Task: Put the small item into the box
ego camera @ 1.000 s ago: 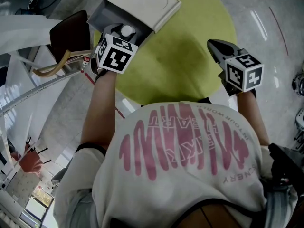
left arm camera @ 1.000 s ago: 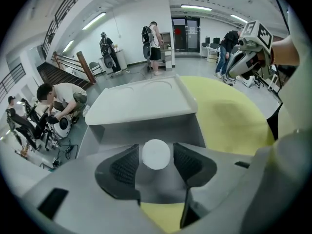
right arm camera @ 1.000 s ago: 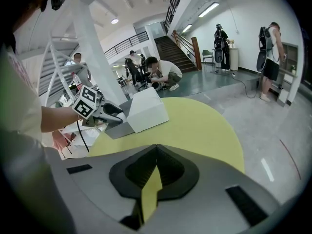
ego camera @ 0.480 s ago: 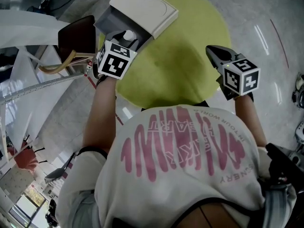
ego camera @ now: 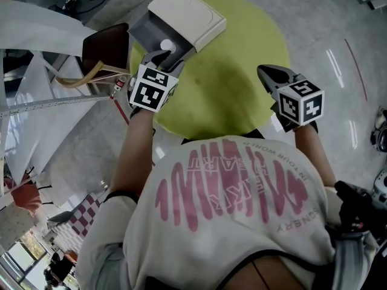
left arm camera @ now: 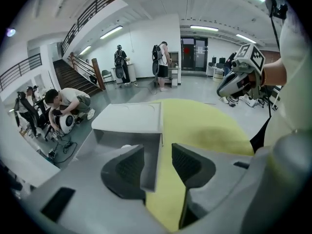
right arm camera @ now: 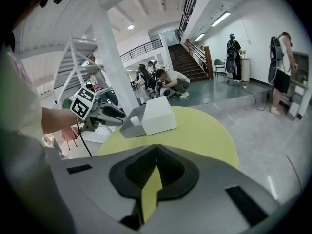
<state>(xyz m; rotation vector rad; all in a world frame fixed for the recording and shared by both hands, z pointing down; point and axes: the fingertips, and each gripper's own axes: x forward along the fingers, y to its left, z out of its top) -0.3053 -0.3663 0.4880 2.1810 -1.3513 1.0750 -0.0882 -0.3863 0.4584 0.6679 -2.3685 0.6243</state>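
Overhead, the small item [ego camera: 167,43] sits inside the open box [ego camera: 187,14] on the yellow surface [ego camera: 242,47], with the left gripper [ego camera: 168,55] just beside it. From the left gripper view, its jaws stand apart and are closing on nothing. From the right gripper view, the right gripper [right arm camera: 156,152] is pinched together, empty, well apart from the box.

From where I stand, the table [ego camera: 242,71] loses its near edge behind the person's shirt [ego camera: 230,198]. The small item [ego camera: 166,44] in the box [ego camera: 181,14] is only a round white blob, too small to identify. The box's white cover hides the far part of its inside. A crouching person [left arm camera: 66,101] bends over something too small to make out.
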